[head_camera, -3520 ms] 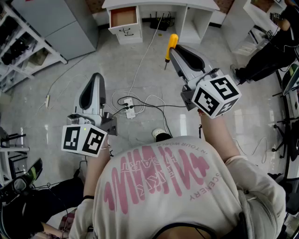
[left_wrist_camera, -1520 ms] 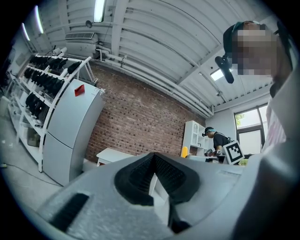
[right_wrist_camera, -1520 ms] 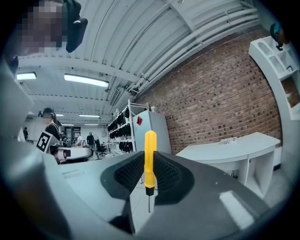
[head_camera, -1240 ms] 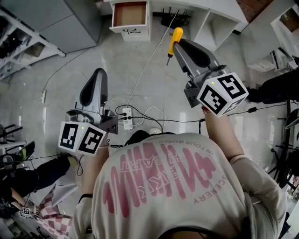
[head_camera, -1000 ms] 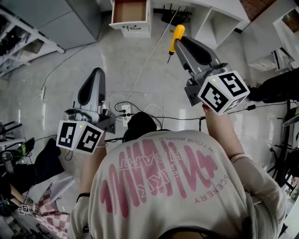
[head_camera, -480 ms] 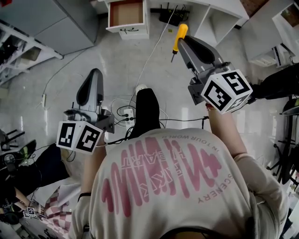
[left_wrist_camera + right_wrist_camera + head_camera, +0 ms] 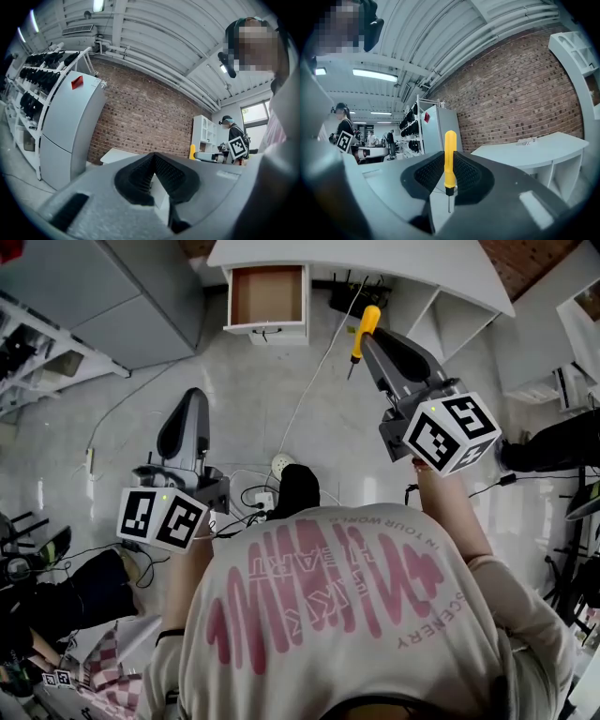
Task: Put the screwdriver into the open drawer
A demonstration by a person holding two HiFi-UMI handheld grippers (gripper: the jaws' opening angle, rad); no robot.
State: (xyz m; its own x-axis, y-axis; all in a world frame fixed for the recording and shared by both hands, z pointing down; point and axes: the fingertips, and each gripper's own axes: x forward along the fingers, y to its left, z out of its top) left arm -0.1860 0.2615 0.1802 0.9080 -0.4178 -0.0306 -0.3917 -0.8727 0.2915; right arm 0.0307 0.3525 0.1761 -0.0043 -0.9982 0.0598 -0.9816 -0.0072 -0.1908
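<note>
A yellow-handled screwdriver [image 7: 362, 330] stands upright, tip down, pinched between the jaws of my right gripper [image 7: 367, 337], which is held level above the floor. In the right gripper view the screwdriver [image 7: 450, 157] sits between the ribbed pads, so that right gripper [image 7: 450, 164] is shut on it. The open drawer [image 7: 267, 294], wood-brown inside, sticks out of the white desk [image 7: 375, 254] ahead and to the left of the screwdriver. My left gripper [image 7: 193, 397] hangs lower left, its pads meeting at the tip with nothing in them [image 7: 152, 158].
A grey cabinet [image 7: 141, 287] stands left of the drawer, with a rack [image 7: 28, 343] further left. A power strip with cables [image 7: 265, 499] lies on the floor by the person's shoe [image 7: 296, 489]. White shelving [image 7: 572, 324] is at the right.
The person has stepped towards the desk, and the drawer now looks larger and nearer. Both grippers moved forward with them. The screwdriver stays in the right gripper.
</note>
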